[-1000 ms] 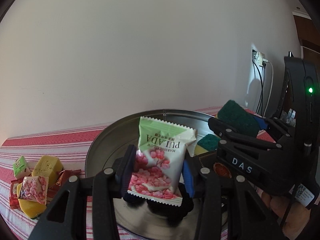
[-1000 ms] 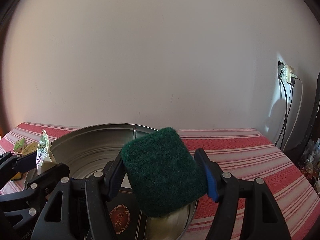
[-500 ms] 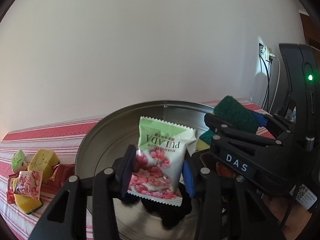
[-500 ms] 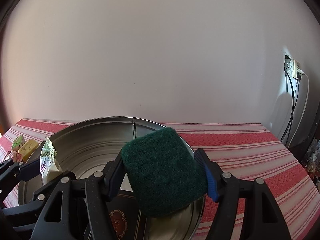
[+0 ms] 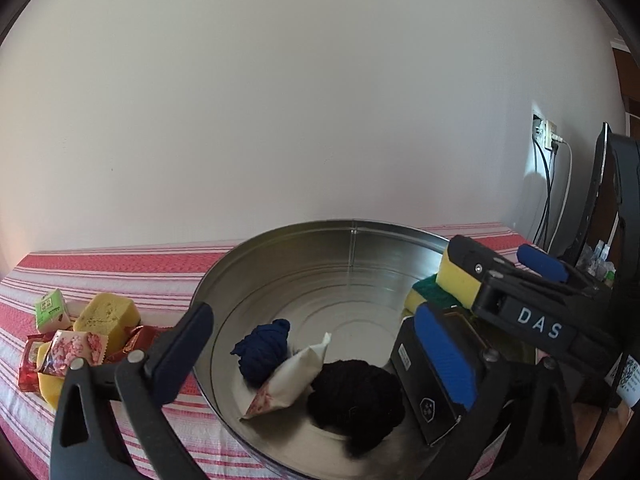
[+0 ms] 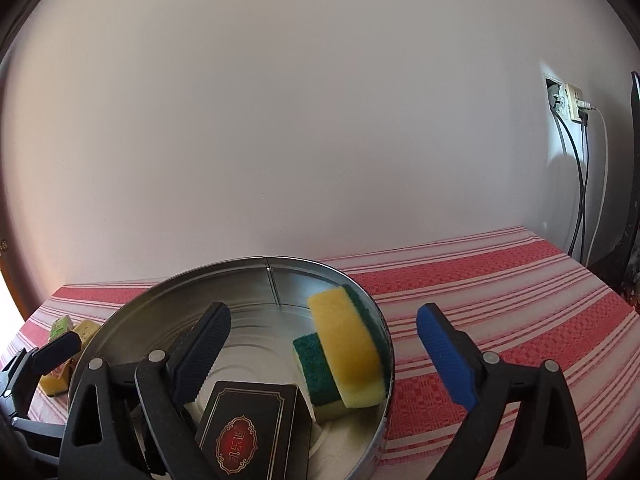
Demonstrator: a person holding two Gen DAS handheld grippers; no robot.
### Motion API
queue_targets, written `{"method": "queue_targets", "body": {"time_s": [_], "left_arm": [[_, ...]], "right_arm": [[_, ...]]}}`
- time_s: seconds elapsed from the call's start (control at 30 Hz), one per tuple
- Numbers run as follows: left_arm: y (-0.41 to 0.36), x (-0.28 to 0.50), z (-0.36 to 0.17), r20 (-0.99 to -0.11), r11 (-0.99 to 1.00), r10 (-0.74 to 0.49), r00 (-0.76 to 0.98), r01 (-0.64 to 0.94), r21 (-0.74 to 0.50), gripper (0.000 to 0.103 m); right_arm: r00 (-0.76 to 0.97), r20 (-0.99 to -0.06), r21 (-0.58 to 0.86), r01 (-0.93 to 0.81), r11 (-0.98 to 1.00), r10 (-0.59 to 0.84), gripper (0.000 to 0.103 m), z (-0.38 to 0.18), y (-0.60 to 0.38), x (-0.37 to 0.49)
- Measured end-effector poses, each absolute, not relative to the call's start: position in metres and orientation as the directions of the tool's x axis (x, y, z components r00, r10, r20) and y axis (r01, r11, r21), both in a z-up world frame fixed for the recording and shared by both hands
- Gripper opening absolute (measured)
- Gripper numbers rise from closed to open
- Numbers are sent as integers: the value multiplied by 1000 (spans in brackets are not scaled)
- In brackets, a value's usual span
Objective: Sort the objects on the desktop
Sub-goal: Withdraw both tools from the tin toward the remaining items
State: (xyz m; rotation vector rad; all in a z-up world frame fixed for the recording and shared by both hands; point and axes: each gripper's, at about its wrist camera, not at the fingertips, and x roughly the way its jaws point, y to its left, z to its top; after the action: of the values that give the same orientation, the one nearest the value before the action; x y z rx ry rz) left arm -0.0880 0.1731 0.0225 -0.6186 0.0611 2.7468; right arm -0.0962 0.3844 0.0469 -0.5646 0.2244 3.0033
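Observation:
A round metal tin (image 5: pixel 304 248) (image 6: pixel 244 266) stands on the red striped cloth. My left gripper (image 5: pixel 316 348) is open above it. The pink-and-white snack packet (image 5: pixel 288 376) lies inside, between a blue yarn ball (image 5: pixel 262 346) and a black yarn ball (image 5: pixel 356 396). My right gripper (image 6: pixel 324 344) is open over the tin's right side. A yellow-and-green sponge (image 6: pixel 348 352) leans on the tin wall on another sponge (image 6: pixel 314 368). A black box (image 6: pixel 248 428) (image 5: pixel 424 384) stands in the tin.
Left of the tin lie yellow sponges (image 5: pixel 108 316), a green-white carton (image 5: pixel 50 308), a pink packet (image 5: pixel 72 350) and red wrappers (image 5: pixel 32 360). A wall socket with cables (image 6: pixel 576 108) is at the right. The white wall is close behind the table.
My left gripper opened and the snack packet dropped into the tin. My right gripper opened and the sponge dropped against the tin's right wall.

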Motion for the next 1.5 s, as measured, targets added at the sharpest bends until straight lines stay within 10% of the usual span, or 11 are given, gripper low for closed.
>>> {"method": "queue_targets", "body": {"time_s": [0.53, 1.5], "left_arm": [[129, -90, 31, -379, -990, 136, -915, -139, -21, 102], [89, -68, 38, -334, -997, 74, -940, -65, -38, 102]], "right_arm": [[-952, -230, 335, -274, -902, 203, 99, 69, 410, -45], [-984, -155, 186, -118, -975, 89, 102, 63, 359, -39]]}}
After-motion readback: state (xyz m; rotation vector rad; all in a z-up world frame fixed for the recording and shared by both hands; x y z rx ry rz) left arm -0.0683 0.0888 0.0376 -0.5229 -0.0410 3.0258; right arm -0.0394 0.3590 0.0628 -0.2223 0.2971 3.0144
